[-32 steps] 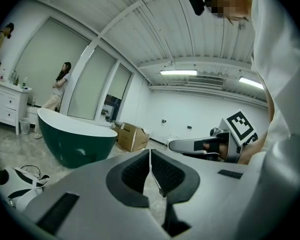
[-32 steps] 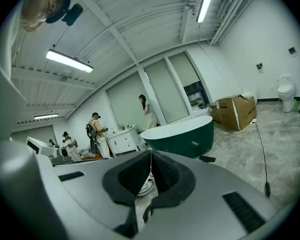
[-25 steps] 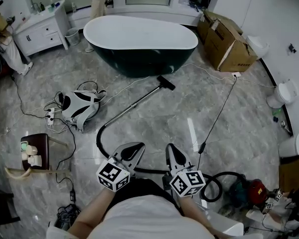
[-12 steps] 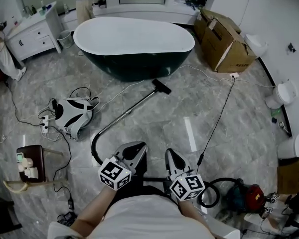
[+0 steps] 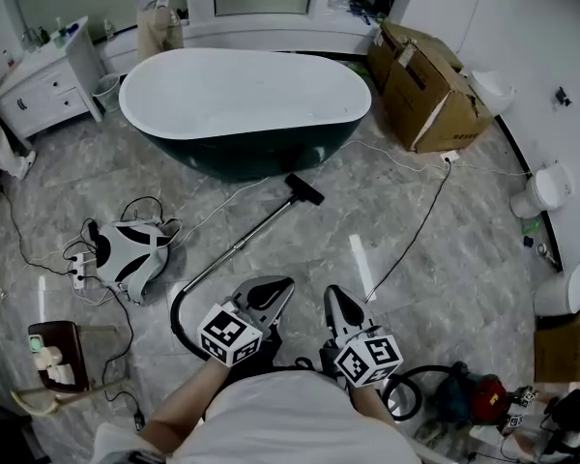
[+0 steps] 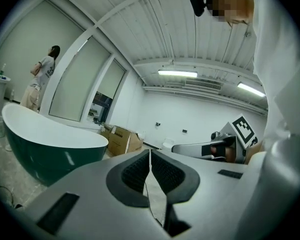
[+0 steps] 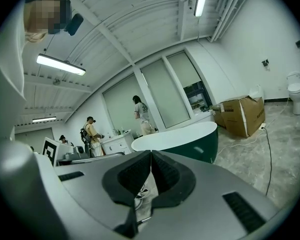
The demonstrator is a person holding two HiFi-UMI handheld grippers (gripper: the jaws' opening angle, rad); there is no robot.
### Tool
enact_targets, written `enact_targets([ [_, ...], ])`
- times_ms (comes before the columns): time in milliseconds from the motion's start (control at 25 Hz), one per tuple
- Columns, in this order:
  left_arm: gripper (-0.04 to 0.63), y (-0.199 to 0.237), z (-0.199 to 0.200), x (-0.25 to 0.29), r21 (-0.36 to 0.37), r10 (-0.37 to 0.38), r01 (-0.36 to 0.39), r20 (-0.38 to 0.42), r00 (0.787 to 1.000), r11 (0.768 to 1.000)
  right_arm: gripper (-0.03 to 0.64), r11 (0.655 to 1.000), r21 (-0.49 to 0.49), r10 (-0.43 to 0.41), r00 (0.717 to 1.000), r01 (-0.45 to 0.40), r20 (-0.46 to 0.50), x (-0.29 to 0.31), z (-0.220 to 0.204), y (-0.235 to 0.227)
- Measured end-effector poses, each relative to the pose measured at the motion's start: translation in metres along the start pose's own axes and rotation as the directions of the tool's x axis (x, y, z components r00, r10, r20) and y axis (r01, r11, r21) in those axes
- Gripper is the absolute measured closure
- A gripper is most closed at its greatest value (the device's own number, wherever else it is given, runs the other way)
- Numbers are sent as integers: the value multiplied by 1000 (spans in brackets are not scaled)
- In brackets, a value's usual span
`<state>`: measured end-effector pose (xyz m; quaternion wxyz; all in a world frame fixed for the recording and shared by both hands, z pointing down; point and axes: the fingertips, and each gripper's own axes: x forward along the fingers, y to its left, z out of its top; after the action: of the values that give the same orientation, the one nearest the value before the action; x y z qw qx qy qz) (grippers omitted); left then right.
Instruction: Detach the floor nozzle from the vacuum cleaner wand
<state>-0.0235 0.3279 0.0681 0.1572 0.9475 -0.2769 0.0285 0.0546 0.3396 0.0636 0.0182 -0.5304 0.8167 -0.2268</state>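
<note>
Black floor nozzle [image 5: 304,189] on silver metal wand [image 5: 242,243], lying on the floor well ahead of both, left tongs [image 5: 282,288] closed and empty, right tongs [image 5: 334,296] likewise

Floor nozzle [image 5: 304,189]: small, black, flat on the floor at my 12 o'clock, attached to the wand [image 5: 242,240]. Wand: silver tube lying flat, slanting from nozzle toward 7 o'clock, black hose [image 5: 173,309] on its near end.

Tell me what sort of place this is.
Probably a bathroom, perhaps a mock-up in a test or studio room: a freestanding bathtub, a white vanity cabinet and a toilet by the wall, with a big cardboard box left on the floor.
</note>
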Motion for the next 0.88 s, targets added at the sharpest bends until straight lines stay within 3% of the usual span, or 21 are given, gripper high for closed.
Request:
enact_targets([
  [240, 578, 32, 9, 35, 17, -37, 37, -17, 999, 999, 601, 1000, 13, -2, 1000, 2, 20, 41, 14, -29],
  [600, 578, 59, 11, 80, 16, -33, 34, -64, 997, 999, 601, 999, 42, 3, 1000, -4, 18, 65, 35, -86],
  [880, 578, 94, 10, 137, -37, 49, -52, -93, 995, 998, 601, 997, 64, 52, 998, -49, -37, 115, 45, -140],
])
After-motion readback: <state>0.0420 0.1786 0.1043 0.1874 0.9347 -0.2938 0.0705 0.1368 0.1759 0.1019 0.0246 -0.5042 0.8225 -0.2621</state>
